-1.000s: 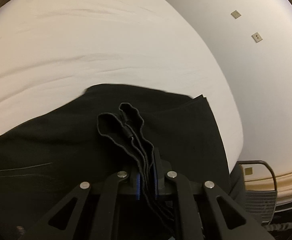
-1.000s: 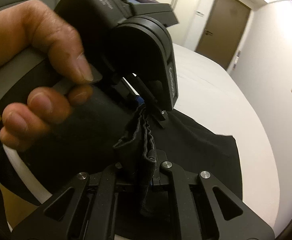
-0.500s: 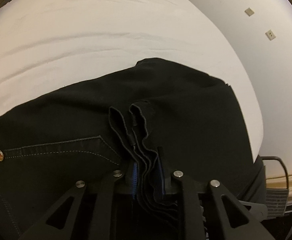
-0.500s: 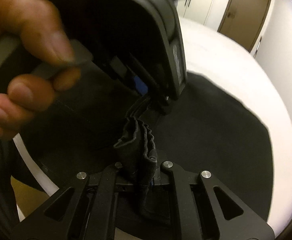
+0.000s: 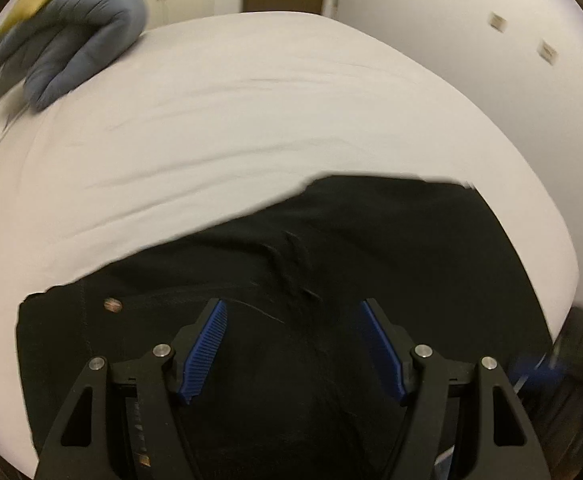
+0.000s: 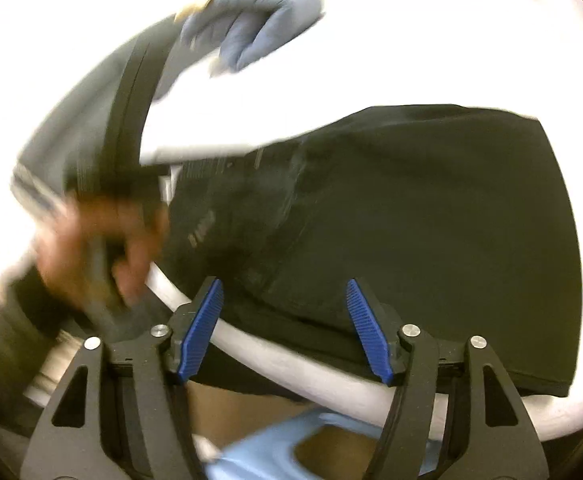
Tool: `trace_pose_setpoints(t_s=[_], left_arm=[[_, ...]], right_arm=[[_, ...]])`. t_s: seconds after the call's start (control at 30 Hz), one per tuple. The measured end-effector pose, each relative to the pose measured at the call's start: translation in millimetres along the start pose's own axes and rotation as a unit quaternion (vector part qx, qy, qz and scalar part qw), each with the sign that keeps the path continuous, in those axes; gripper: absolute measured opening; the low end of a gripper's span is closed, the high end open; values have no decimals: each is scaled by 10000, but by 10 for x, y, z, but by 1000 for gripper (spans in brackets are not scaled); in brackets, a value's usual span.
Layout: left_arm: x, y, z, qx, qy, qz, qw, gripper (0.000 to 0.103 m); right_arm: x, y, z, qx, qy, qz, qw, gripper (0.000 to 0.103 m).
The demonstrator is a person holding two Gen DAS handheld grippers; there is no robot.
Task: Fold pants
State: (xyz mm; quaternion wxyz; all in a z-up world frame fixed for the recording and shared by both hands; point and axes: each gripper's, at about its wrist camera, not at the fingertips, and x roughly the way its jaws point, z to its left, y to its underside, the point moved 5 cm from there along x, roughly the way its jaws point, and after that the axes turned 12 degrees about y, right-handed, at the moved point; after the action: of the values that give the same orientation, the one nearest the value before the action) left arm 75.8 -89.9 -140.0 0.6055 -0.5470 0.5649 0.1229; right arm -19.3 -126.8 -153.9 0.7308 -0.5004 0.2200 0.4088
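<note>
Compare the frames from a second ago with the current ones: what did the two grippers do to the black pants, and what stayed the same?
Both let go. The left gripper and right gripper, earlier clamped on bunched fabric, now stand open and empty. The black pants have dropped flat onto the white bed. The pants stay folded on the same bed.
</note>
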Motion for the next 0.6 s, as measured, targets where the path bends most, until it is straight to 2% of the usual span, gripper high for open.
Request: trace_pose_setpoints(t_s=[0.03, 0.07, 0.13, 0.2, 0.23, 0.3, 0.37, 0.47, 0.53, 0.6], left_arm=[[64, 53, -81, 97, -78, 48, 9999, 71], [165, 124, -156, 148, -145, 186, 9996, 71], [435, 323, -191, 53, -161, 625, 9979, 73], [404, 330, -184, -13, -233, 397, 9989, 75], [412, 342, -177, -89, -232, 367, 9990, 75], [428, 340, -165, -214, -238, 363, 9988, 76], [426, 362, -172, -128, -315, 384, 9987, 77], [475, 353, -207, -152, -336, 392, 9985, 77], [479, 357, -202, -127, -369, 411, 9984, 77], [520, 351, -229, -111, -392, 411, 9983, 77]], right_arm=[[-31, -46, -163, 321, -133, -53, 9994, 40], [-79, -157, -421, 686, -202, -91, 9974, 34], [-136, -349, -794, 1069, -370, -68, 9936, 28], [-112, -592, -1137, 1257, -465, -44, 9910, 22], [-112, -656, -1242, 1322, -468, -31, 9901, 22], [86, -906, -1421, 1464, -978, 113, 9843, 22], [301, -1138, -1635, 1562, -812, 121, 9843, 22], [643, -1401, -2076, 1841, -1110, 464, 9755, 22], [960, -1363, -2356, 2002, -854, 874, 9721, 5], [962, -1307, -2445, 2011, -961, 755, 9719, 5]])
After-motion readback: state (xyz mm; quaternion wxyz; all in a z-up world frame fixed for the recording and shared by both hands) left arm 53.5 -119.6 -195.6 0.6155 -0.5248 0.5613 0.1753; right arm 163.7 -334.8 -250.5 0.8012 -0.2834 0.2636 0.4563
